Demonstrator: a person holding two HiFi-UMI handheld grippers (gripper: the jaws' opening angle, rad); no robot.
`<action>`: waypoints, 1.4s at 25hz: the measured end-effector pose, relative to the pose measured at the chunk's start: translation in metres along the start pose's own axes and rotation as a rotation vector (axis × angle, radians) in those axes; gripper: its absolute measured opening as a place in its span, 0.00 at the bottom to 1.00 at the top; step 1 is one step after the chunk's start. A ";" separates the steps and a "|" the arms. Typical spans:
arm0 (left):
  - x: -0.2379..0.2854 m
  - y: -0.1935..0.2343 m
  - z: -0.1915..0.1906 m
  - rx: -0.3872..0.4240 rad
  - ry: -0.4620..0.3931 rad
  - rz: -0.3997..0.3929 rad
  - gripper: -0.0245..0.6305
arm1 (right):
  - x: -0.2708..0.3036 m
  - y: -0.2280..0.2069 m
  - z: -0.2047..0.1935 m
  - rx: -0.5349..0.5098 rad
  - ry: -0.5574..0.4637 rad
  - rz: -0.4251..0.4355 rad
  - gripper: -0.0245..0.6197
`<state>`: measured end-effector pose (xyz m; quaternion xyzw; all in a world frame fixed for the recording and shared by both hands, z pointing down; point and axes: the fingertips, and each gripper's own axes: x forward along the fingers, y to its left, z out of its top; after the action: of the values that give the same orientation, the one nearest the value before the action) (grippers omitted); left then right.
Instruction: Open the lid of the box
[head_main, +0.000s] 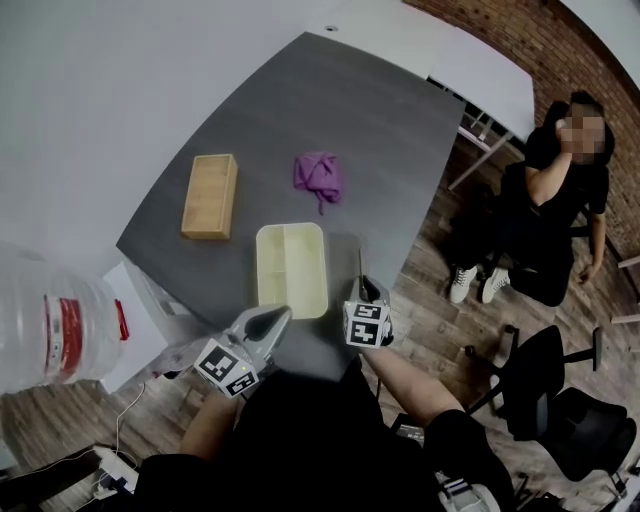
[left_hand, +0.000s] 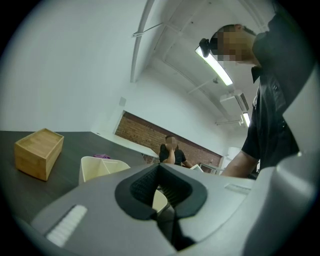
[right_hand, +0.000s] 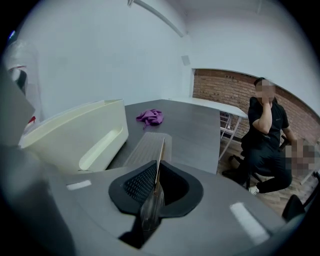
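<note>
The cream box (head_main: 262, 270) lies uncovered near the grey table's front edge, and its divided inside shows. My right gripper (head_main: 362, 290) is just right of the box's near corner. It is shut on a thin clear lid (right_hand: 160, 150) that stands on edge, seen as a thin line (head_main: 360, 264) from the head view. The box's wall (right_hand: 80, 132) fills the left of the right gripper view. My left gripper (head_main: 278, 318) sits at the box's near end, its jaws together with nothing between them (left_hand: 160, 174). The box (left_hand: 97, 167) shows just beyond it.
A wooden box (head_main: 210, 195) and a purple cloth (head_main: 318, 178) lie farther back on the table (head_main: 330, 110). A large water bottle (head_main: 50, 320) stands at the left. A person sits at the right (head_main: 560, 190), near an office chair (head_main: 545, 390).
</note>
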<state>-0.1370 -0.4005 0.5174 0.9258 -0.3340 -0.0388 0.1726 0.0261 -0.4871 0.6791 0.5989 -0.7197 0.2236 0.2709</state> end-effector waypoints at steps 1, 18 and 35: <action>-0.002 0.001 0.000 -0.001 0.001 0.006 0.04 | 0.002 0.002 -0.002 -0.002 0.005 0.001 0.07; -0.013 0.000 -0.001 -0.017 0.013 0.039 0.04 | 0.022 0.006 -0.016 0.004 0.029 -0.004 0.07; -0.008 0.005 0.000 0.003 0.000 0.016 0.04 | 0.001 -0.005 -0.001 0.083 -0.048 0.011 0.13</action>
<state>-0.1459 -0.3988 0.5186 0.9234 -0.3414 -0.0367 0.1717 0.0312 -0.4879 0.6809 0.6107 -0.7196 0.2401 0.2272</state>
